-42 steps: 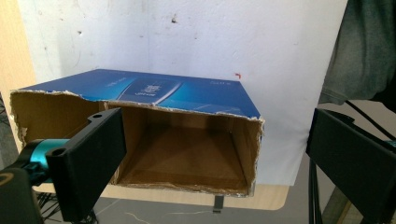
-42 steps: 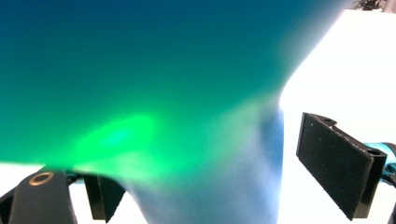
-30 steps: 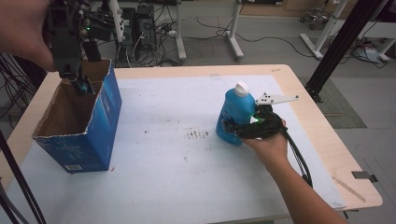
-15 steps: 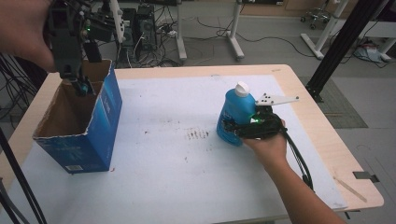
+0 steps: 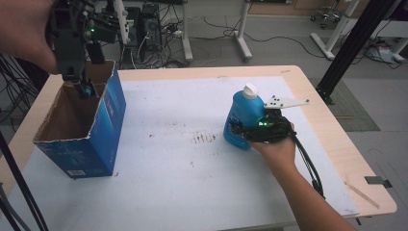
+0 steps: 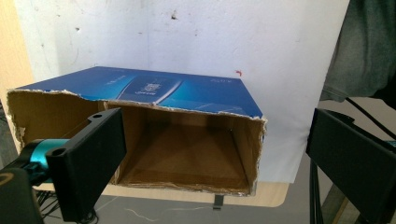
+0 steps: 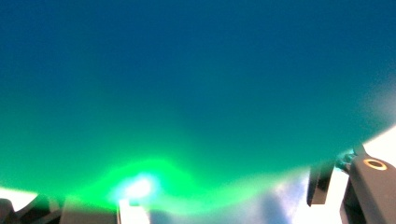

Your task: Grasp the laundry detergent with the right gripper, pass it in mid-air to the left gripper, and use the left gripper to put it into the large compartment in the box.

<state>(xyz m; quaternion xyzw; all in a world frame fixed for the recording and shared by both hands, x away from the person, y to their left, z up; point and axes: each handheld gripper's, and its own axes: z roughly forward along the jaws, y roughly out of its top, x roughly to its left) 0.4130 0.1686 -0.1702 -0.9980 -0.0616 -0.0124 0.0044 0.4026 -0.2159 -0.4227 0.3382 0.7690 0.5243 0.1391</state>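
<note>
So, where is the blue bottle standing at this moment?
In the high view, the blue bottle stands upright on the right half of the table, between the jaws of the right hand-held gripper, far from the open blue box at the left.

box [image 5: 82,130] at table's [image 5: 192,192] left, bottle [image 5: 243,120] well apart at right

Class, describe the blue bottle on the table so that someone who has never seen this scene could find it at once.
Start at the wooden table with its white sheet and look at the right half of it. There a blue bottle stands upright, with the right gripper around its lower body. Its white cap and rounded plastic shape set it apart from the open blue cardboard box at the left.
</note>
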